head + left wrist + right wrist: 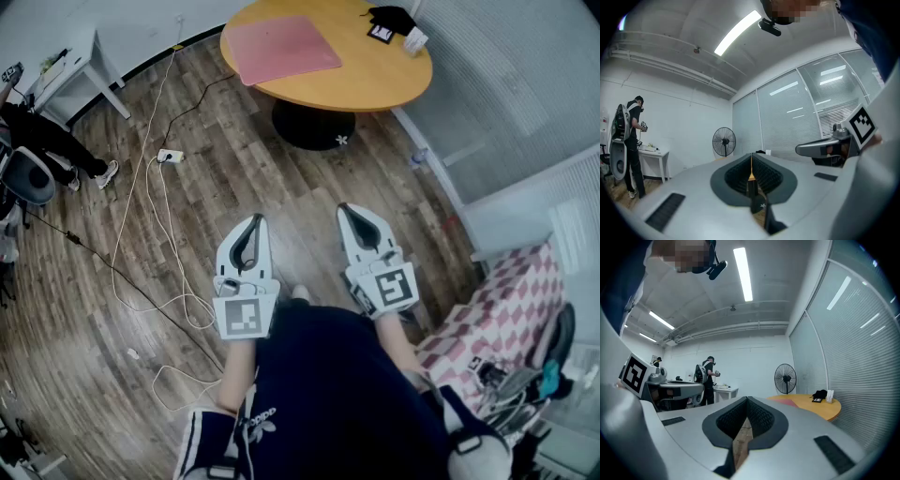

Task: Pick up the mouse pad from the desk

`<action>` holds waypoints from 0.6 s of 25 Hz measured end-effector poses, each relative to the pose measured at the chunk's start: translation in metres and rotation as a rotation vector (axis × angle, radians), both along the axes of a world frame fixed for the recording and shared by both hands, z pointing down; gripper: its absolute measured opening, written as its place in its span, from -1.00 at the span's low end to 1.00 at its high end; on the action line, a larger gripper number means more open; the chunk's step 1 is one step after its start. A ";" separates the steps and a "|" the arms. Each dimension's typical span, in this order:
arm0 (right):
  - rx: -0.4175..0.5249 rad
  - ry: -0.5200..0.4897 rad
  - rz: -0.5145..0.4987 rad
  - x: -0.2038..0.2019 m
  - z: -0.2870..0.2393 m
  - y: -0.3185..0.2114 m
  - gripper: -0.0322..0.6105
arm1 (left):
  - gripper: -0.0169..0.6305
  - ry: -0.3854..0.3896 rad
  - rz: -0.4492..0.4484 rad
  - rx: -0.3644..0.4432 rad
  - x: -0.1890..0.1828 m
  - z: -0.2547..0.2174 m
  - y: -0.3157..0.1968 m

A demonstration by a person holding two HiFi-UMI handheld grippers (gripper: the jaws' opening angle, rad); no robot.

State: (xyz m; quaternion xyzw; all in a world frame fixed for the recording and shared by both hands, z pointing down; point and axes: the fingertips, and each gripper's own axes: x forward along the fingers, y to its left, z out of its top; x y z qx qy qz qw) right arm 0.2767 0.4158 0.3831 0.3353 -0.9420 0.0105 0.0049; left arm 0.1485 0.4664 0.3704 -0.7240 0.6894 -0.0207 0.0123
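The pink mouse pad (281,49) lies flat on the round wooden table (375,80) at the far end of the room. In the right gripper view it shows as a thin pink strip (788,401) on the table top (815,408). My left gripper (253,221) and right gripper (348,210) are held side by side, close to my body and well short of the table. Both are shut and hold nothing. The left gripper's (751,157) jaws meet along a thin line. The right gripper's (747,400) jaws meet at the tip.
A black item (389,17) and a small white box (414,39) sit on the table's far right. White cables and a power strip (169,156) trail over the wood floor. A white desk (70,66) and a person (37,141) are at the left, a fan (786,378) stands by the blinds, and a chequered cloth (511,309) lies at the right.
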 end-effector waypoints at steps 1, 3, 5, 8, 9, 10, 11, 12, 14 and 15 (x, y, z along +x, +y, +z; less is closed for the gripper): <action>0.000 -0.001 0.000 0.001 -0.001 0.001 -0.89 | -0.93 -0.007 0.004 0.000 0.002 -0.001 0.001; 0.004 0.005 -0.001 0.004 -0.001 0.002 -0.89 | -0.92 -0.015 0.010 0.000 0.005 -0.001 0.002; 0.015 0.024 -0.005 0.005 0.000 0.004 -0.89 | -0.93 -0.013 0.013 -0.003 0.008 -0.001 0.004; 0.006 0.020 -0.010 0.005 -0.001 0.009 -0.89 | -0.93 -0.007 0.015 -0.009 0.010 -0.001 0.006; 0.006 0.022 -0.012 0.005 -0.001 0.010 -0.89 | -0.93 -0.002 0.015 -0.012 0.011 -0.001 0.006; 0.007 0.024 -0.013 0.005 -0.001 0.011 -0.89 | -0.93 0.003 0.016 -0.014 0.011 -0.001 0.007; 0.008 0.023 -0.015 0.005 -0.001 0.012 -0.89 | -0.93 0.008 0.017 -0.014 0.012 -0.001 0.007; 0.008 0.017 -0.017 0.006 -0.001 0.013 -0.89 | -0.93 0.011 0.019 -0.013 0.012 -0.001 0.007; 0.004 -0.013 -0.020 0.007 -0.003 0.014 -0.89 | -0.93 0.010 0.024 -0.017 0.014 0.000 0.006; 0.003 -0.025 -0.018 0.008 -0.004 0.014 -0.89 | -0.93 0.008 0.028 -0.022 0.014 0.000 0.005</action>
